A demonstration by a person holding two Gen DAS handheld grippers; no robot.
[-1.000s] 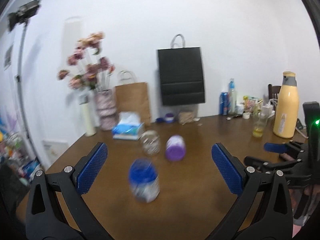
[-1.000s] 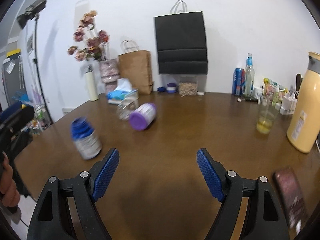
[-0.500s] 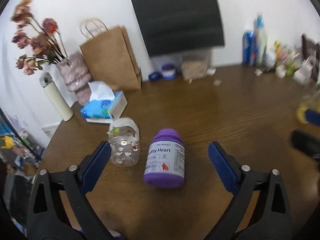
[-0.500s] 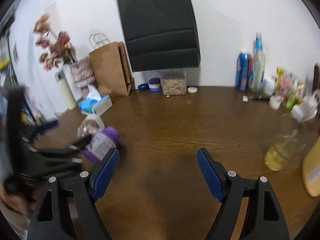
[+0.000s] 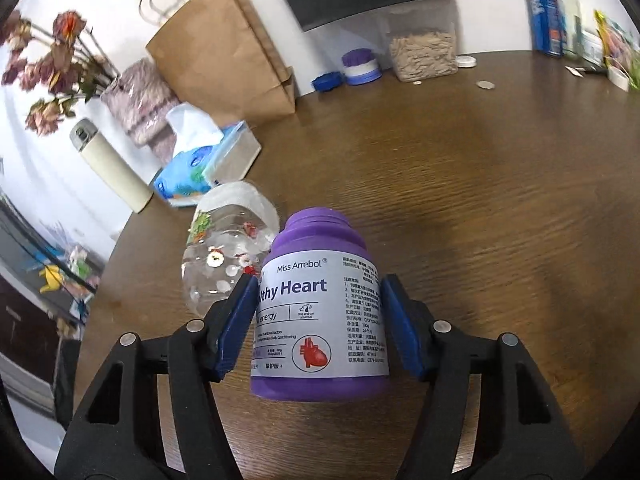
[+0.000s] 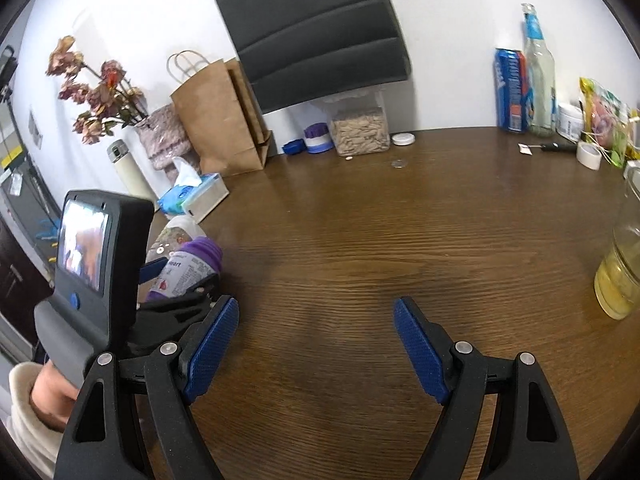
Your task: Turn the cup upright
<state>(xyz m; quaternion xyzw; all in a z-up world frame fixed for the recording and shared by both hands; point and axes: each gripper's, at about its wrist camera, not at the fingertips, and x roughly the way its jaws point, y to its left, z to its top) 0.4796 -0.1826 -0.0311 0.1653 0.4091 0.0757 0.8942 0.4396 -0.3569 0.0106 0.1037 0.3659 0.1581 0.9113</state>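
Observation:
A purple bottle with a white "Heart" label lies on its side on the brown table, its cap end pointing away from me. My left gripper is shut on it, one blue pad pressed on each side of the label. Touching the bottle's left is a clear plastic cup with small printed figures, also lying on its side. In the right wrist view the same bottle and cup sit at the left, behind the left tool's screen. My right gripper stands open over bare wood.
A blue tissue box, a cream flask, a brown paper bag and a vase of dried flowers line the back left. A jar of seeds stands at the back. A glass of yellow liquid is at the right.
My left gripper has moved in on the purple bottle and shut around it. The right gripper has swung right and stayed open.

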